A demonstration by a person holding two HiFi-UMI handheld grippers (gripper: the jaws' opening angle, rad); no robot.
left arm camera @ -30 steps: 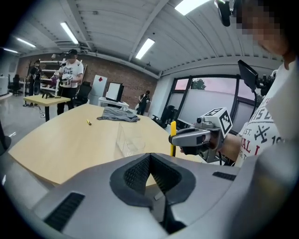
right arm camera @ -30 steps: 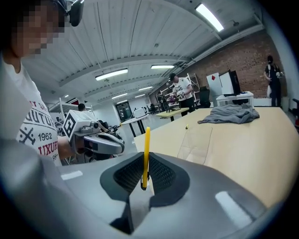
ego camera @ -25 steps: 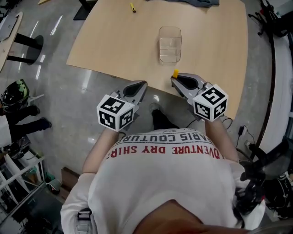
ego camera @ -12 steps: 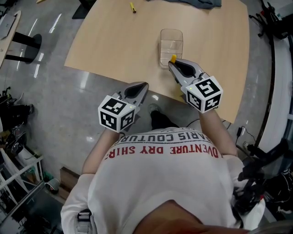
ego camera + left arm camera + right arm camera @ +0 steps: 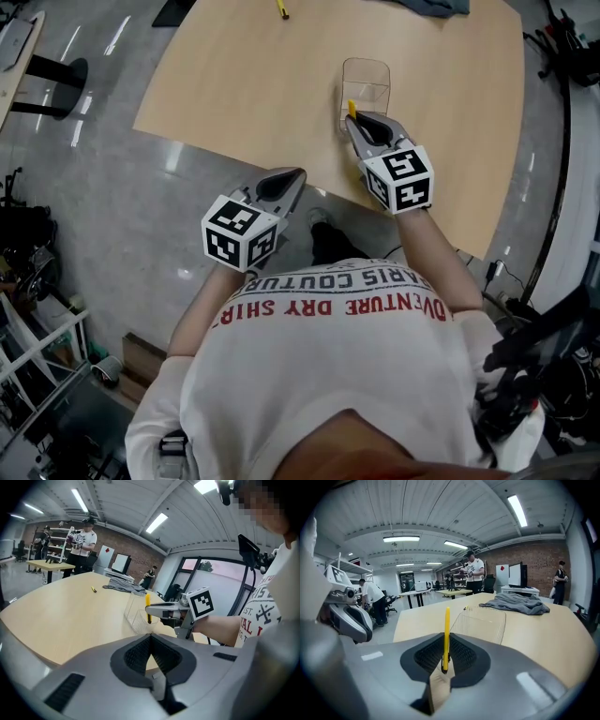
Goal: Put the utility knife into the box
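My right gripper [image 5: 356, 120] is shut on a thin yellow utility knife [image 5: 352, 108], which stands upright between the jaws [image 5: 446, 634]. The knife's tip is at the near end of the clear plastic box [image 5: 366, 82] on the wooden table [image 5: 244, 84]. In the right gripper view the box [image 5: 483, 620] lies just ahead of the jaws. My left gripper [image 5: 296, 174] hangs off the table's near edge, shut and holding nothing. The left gripper view shows the right gripper [image 5: 161, 611] holding the knife [image 5: 148, 607] beside the box [image 5: 133, 613].
A small yellow object [image 5: 281, 7] and a grey cloth [image 5: 515, 603] lie at the table's far end. The table's near edge runs between my two grippers. Several people and other tables [image 5: 450, 591] stand farther back in the room.
My right gripper has carried the knife forward from the table's near edge up to the box's near end. The left gripper has hardly moved.
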